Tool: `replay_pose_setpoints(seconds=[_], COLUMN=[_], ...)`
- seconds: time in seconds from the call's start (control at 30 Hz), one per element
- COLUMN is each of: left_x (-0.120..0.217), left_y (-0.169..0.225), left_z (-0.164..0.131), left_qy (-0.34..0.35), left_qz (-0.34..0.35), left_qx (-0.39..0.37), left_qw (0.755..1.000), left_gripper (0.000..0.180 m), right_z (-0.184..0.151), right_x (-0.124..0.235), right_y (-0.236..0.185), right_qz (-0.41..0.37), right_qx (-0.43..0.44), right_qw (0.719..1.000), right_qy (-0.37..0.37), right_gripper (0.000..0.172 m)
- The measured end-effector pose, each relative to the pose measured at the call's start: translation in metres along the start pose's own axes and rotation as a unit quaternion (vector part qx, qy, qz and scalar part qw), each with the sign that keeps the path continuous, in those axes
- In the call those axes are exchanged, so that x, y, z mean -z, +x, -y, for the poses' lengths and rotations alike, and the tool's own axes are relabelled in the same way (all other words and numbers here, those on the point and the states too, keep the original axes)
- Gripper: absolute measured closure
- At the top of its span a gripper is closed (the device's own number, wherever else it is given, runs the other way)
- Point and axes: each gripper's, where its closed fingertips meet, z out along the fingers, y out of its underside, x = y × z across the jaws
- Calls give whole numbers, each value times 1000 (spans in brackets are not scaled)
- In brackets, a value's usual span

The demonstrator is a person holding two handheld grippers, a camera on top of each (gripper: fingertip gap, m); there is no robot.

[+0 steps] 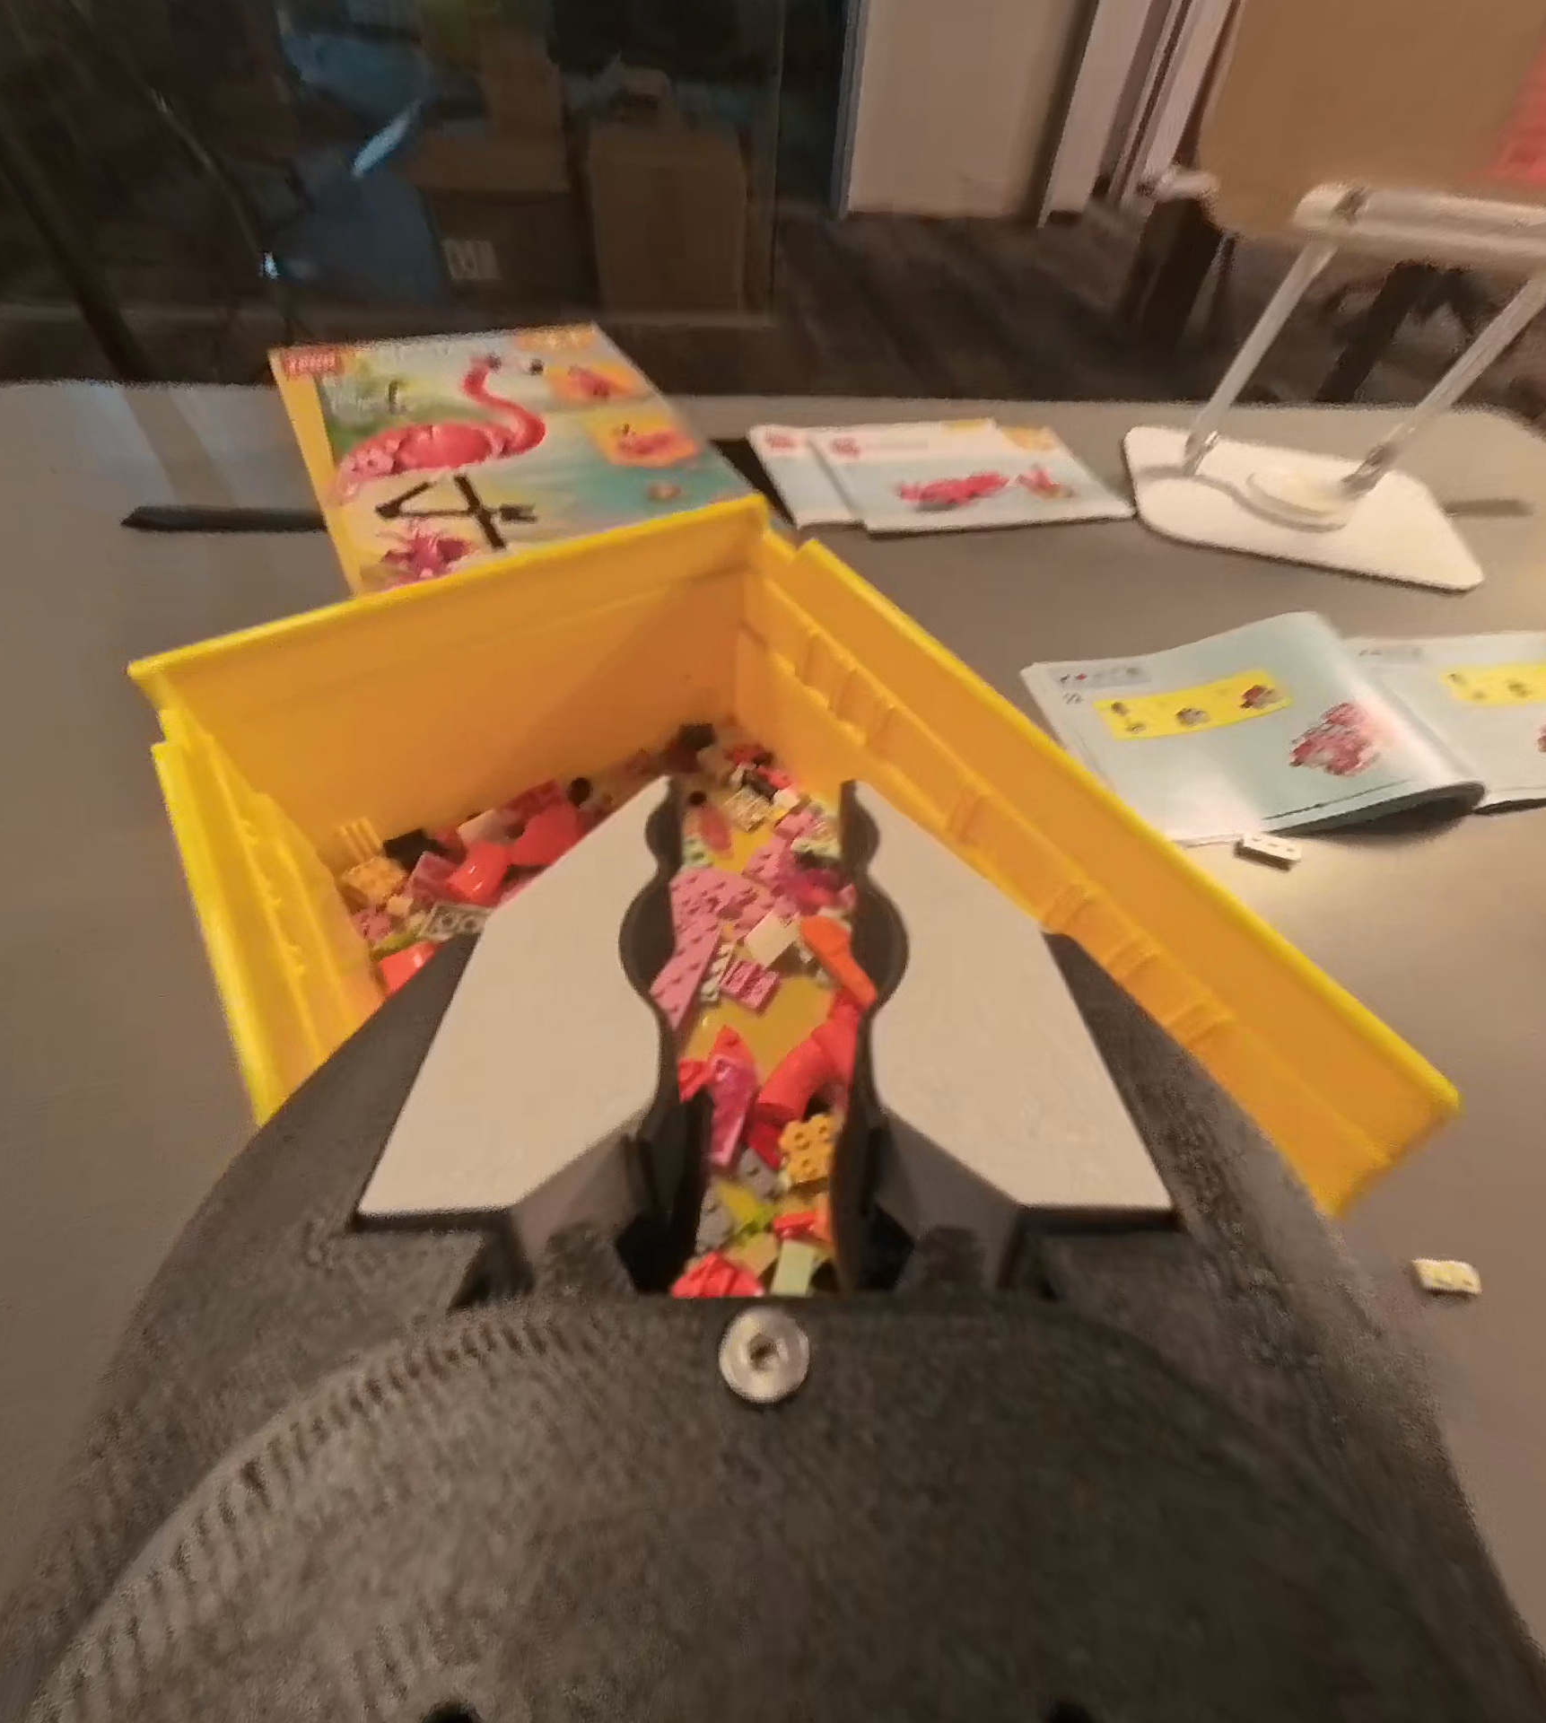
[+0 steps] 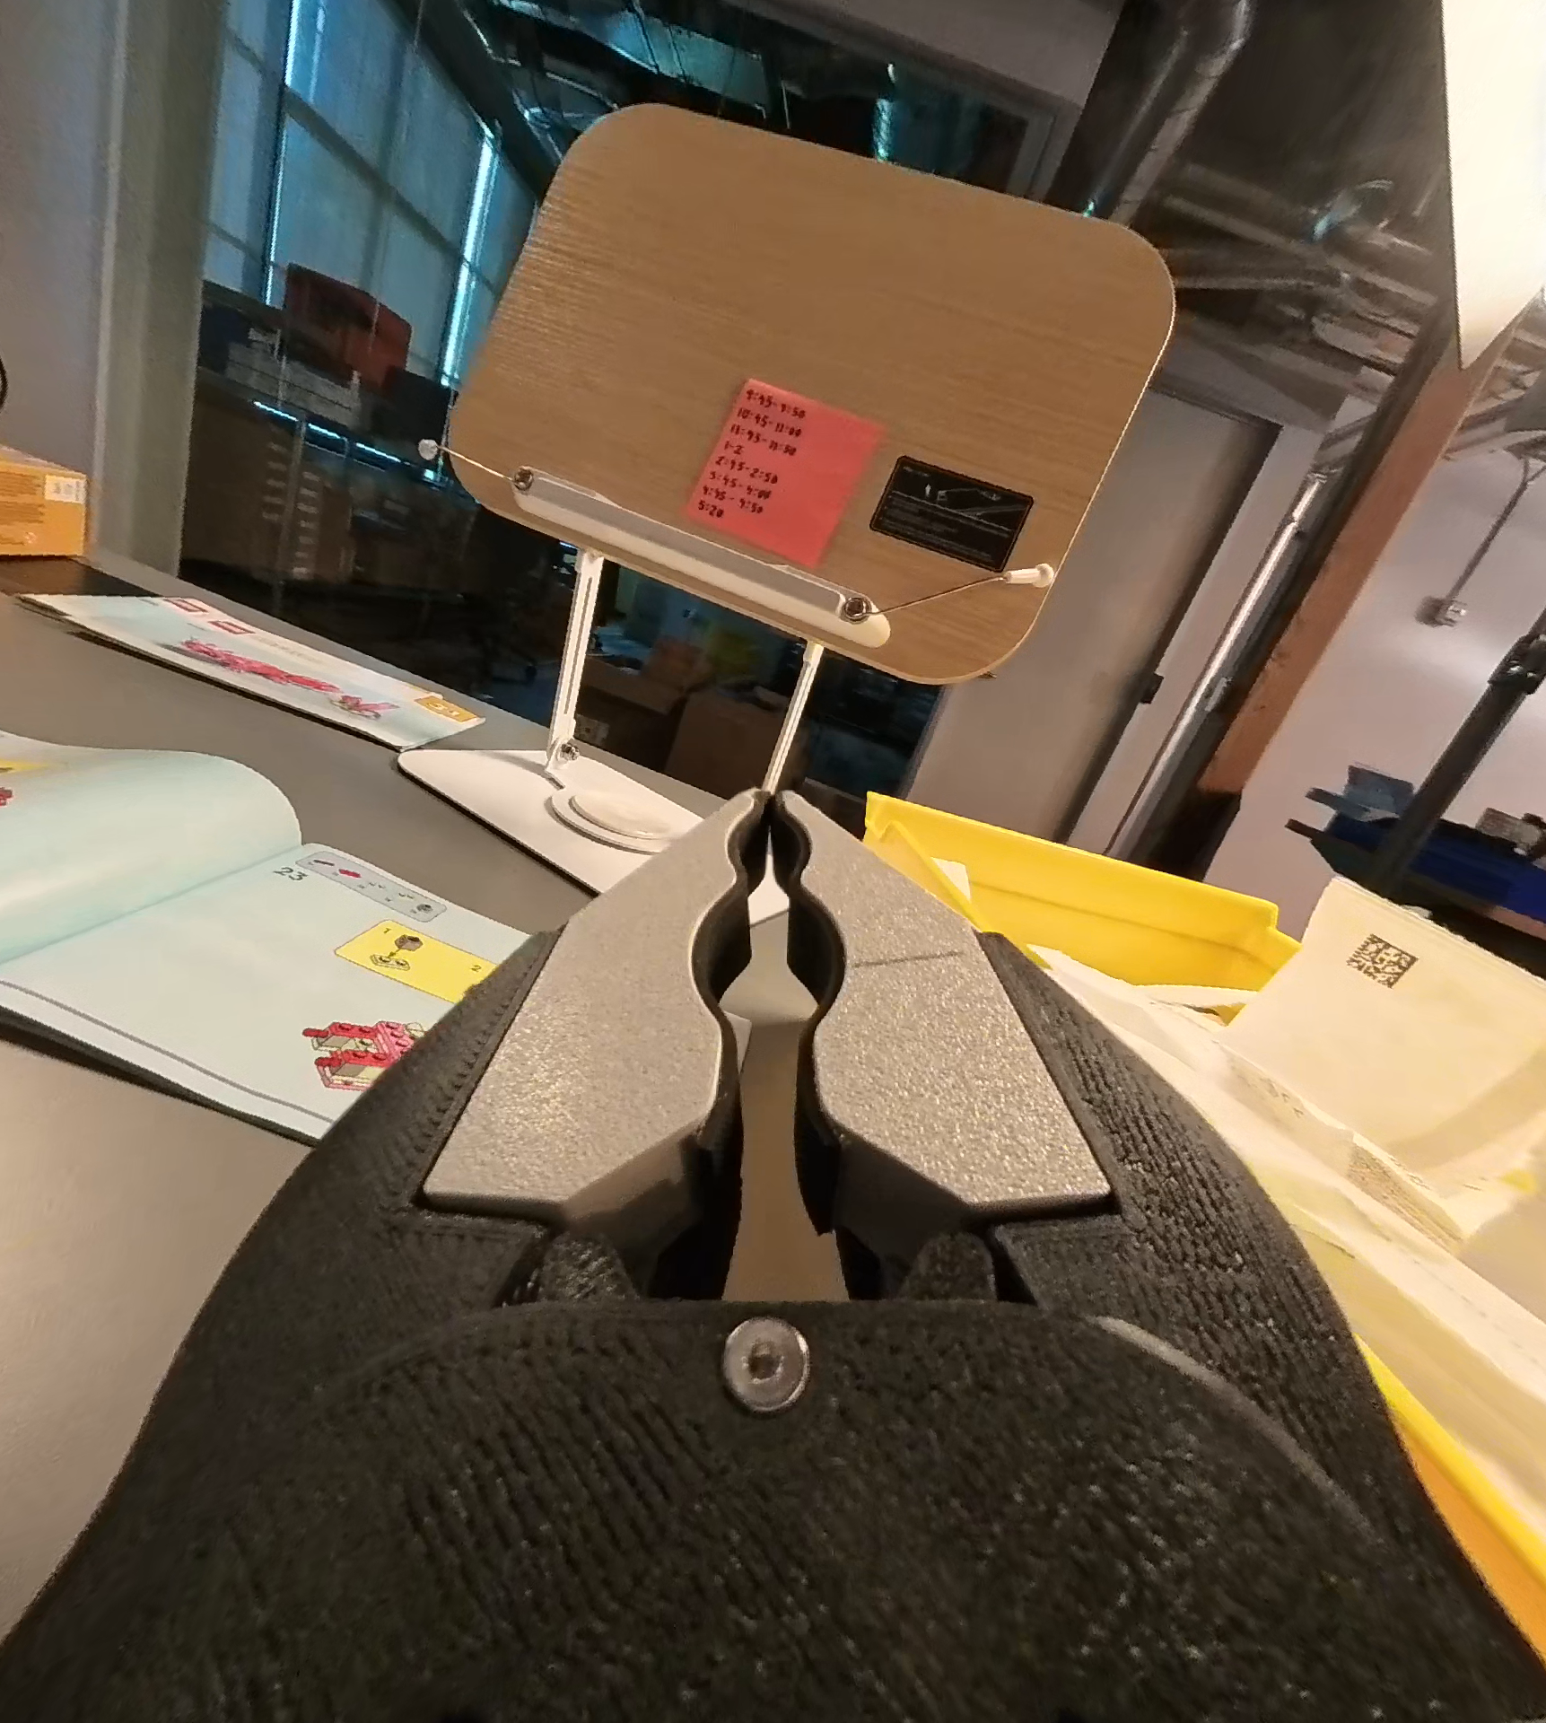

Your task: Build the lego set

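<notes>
Overhead, the left gripper [image 1: 758, 792] hovers jaws apart and empty above a yellow plastic bin [image 1: 508, 690] of small, light, rigid bricks [image 1: 731, 932], best pinched across flat sides, while the right gripper [image 2: 767, 800] rests pinched together on nothing.

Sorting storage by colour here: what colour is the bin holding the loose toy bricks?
Yellow bin; clearest in the left wrist view.

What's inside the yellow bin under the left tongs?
The yellow bin holds a loose pile of small building bricks, mostly pink, red and orange. The open left tongs hang over it and cover much of the bin floor.
</notes>
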Motion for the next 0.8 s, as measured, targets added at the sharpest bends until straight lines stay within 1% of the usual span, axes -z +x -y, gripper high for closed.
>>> replay_pose_setpoints(seconds=[0.07, 0.17, 0.3, 0.4, 0.47, 0.57, 0.6, 0.7, 0.8], left_x=[-6, -18, -26, -24, -25, -27, -30, -43, -47], left_y=[-12, -17, -15, -20, -20, 0, 3, -6, -10], left_z=[-8, -30, -57, -76, -85, -101, -105, -111, -116], left_qy=[-60, -179, -306, -390, -426, -477, -487, -493, -506], left_qz=[15, 3, -25, -19, -25, -86, -93, -66, -59], left_qx=[-4, -29, -33, -32, -28, 14, 26, 30, 32], left_qw=[998, 983, 951, 920, 904, 875, 868, 867, 860], left_gripper=[155, 154, 146, 146, 147, 156, 156, 158, 164], right_z=[0, 1, 0, 0, 0, 0, 0, 0, 0], right_x=[0, 0, 0, -1, -1, -1, -1, -1, -1], right_y=[-1, 0, 0, -1, -2, -2, -2, -3, -3], right_qz=[3, 2, 2, 5, 6, 7, 7, 8, 10], right_qx=[-3, -5, -4, -1, 1, 2, 2, 2, 3], right_qw=[1000, 1000, 1000, 1000, 1000, 1000, 1000, 1000, 1000], right_qy=[1, 2, 2, 1, 1, 1, 1, 1, 1], right_gripper=[172, 172, 172, 172, 172, 172, 172, 172, 172])
